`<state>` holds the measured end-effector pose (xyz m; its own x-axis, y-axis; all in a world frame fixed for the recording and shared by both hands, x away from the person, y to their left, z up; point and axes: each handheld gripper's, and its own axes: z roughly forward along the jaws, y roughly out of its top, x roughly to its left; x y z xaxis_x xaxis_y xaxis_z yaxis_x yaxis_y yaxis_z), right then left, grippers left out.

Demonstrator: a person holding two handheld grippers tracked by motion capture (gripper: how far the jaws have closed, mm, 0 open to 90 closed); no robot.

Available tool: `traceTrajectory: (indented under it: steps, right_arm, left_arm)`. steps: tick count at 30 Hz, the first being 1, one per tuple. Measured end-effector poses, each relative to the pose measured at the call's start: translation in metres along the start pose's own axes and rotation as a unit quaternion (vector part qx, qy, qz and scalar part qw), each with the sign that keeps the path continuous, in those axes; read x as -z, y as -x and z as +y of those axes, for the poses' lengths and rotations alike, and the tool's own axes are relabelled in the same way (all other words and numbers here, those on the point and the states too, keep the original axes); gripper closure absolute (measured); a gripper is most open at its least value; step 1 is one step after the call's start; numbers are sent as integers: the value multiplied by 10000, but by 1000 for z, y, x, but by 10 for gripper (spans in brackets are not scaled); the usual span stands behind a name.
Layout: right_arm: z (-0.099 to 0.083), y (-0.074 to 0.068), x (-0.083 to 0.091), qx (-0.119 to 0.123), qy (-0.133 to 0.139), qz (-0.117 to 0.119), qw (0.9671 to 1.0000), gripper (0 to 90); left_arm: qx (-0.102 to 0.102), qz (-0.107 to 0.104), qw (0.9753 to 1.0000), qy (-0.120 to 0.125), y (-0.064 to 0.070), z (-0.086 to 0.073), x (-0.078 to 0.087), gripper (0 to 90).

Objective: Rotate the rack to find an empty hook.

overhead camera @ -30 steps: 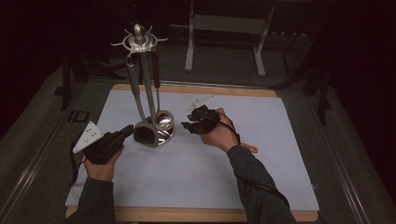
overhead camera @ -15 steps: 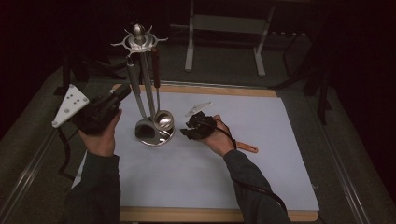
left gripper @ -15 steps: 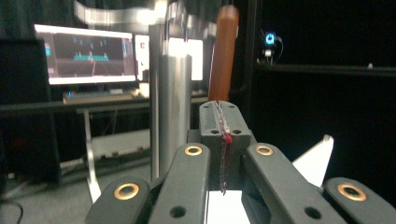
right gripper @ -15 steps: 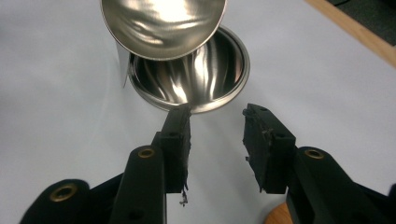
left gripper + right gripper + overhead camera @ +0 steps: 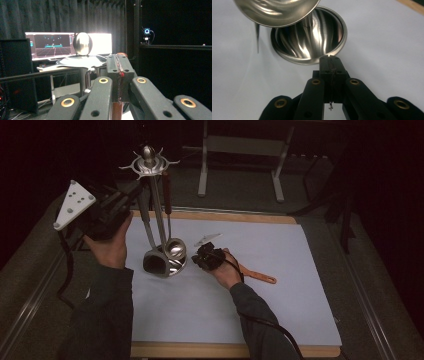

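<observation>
Left gripper (image 5: 131, 195) raised beside the crown of the tall polished-steel utensil stand (image 5: 159, 222), jaws closed tight on the reddish-brown handle of a hanging steel ladle (image 5: 166, 195); handle seen pinched between them in the left gripper view (image 5: 119, 62). Ladle hooked at the crown, bowl dangling low above the stand's dished round base (image 5: 312, 37).

Right gripper (image 5: 202, 257) low on the white mat (image 5: 290, 270), jaws fully shut on nothing, tips (image 5: 331, 62) against or just beside the base rim; contact impossible to confirm. Apparently bracing the stand while the ladle gets unhooked.

Risks from here:
- Pulling sideways instead of up: hook catching on the crown, top-heavy stand tipping toward the left hand.
- Bracing by closed tips on a smooth, sloped rim: easy to skid off, leaving the base free to slide across the mat.
- Swinging bowl knocking the pole or the grey utensil (image 5: 145, 222) hanging alongside, perhaps shaking it loose.
- Narrow grip on a rounded handle: ladle twisting or slipping once free of the hook.
- Orange-handled tool (image 5: 257, 276) lying near the right wrist on the worktop: liable to be nudged when withdrawing.
</observation>
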<state>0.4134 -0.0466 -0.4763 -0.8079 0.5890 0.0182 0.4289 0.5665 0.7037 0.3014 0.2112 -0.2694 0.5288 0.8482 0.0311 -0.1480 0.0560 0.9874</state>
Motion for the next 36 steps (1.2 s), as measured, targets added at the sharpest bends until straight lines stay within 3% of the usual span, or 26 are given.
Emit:
traceTrajectory:
  steps: [9,15,21,27,36]
  right_arm:
    - [-5,-3,-28,-226,-23,79,9997,895]
    - [-7,0,-39,-551,74,56,9984,897]
    - [-10,-2,-52,-623,-2,11,9981,898]
    - [-7,-3,-59,-766,11,45,9971,897]
    - [-8,-4,-66,-741,-88,84,9972,895]
  left_arm:
    - [-45,88,9999,-32,0,2,-12,900]
    - [-63,159,9998,-72,-1,3,-15,900]
    - [-129,271,9995,-141,-2,0,-17,900]
    - [-71,263,9996,-123,-3,0,-20,900]
    - [-159,245,9994,-200,-1,-2,-23,900]
